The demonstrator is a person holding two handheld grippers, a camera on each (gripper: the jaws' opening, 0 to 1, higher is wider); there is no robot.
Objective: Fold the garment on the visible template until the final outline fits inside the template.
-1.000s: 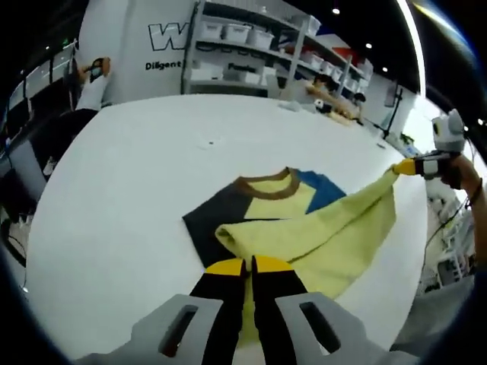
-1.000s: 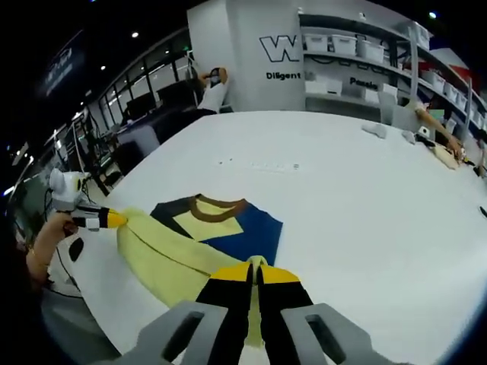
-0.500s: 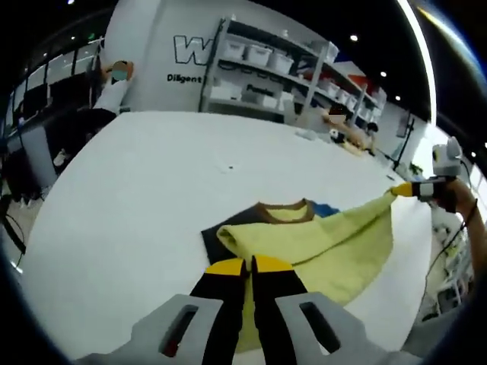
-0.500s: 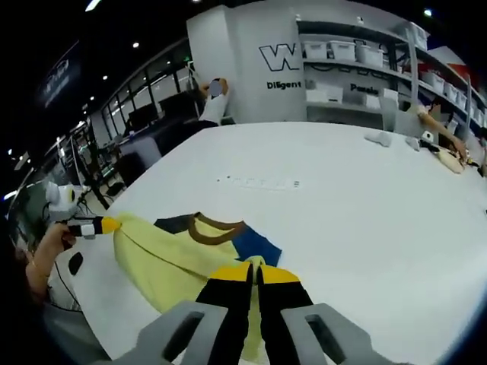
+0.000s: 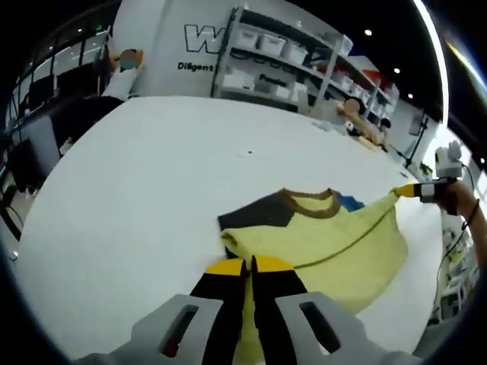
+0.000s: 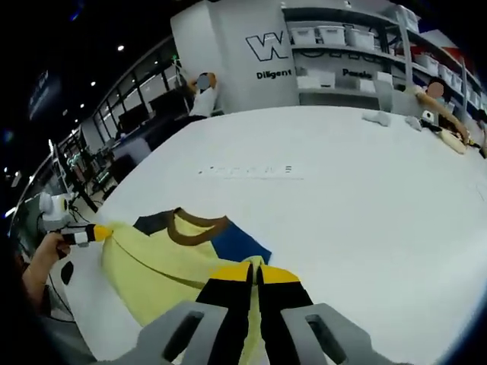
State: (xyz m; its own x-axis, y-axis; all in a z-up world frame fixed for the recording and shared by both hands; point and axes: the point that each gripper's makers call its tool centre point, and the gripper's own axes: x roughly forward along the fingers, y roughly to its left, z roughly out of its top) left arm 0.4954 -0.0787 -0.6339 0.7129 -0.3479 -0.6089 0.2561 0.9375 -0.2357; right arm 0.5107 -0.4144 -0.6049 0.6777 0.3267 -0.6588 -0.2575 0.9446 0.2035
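Note:
A yellow T-shirt with a brown collar, a dark sleeve and a blue sleeve lies on the white table. Its yellow lower part is folded up over the chest. My left gripper is shut on one hem corner. My right gripper is shut on the other hem corner, and it appears at the right of the left gripper view as a yellow tip. The left gripper's tip is at the left of the right gripper view, with the shirt stretched between.
Shelves with white bins and a wall with lettering stand beyond the table. A seated person is at the far side. Small objects lie at the table's far edge. A faint dotted mark is on the table.
Both grippers have carried the hem forward towards the collar, so the yellow fold covers more of the sleeves and chest. Both stay shut on the fabric.

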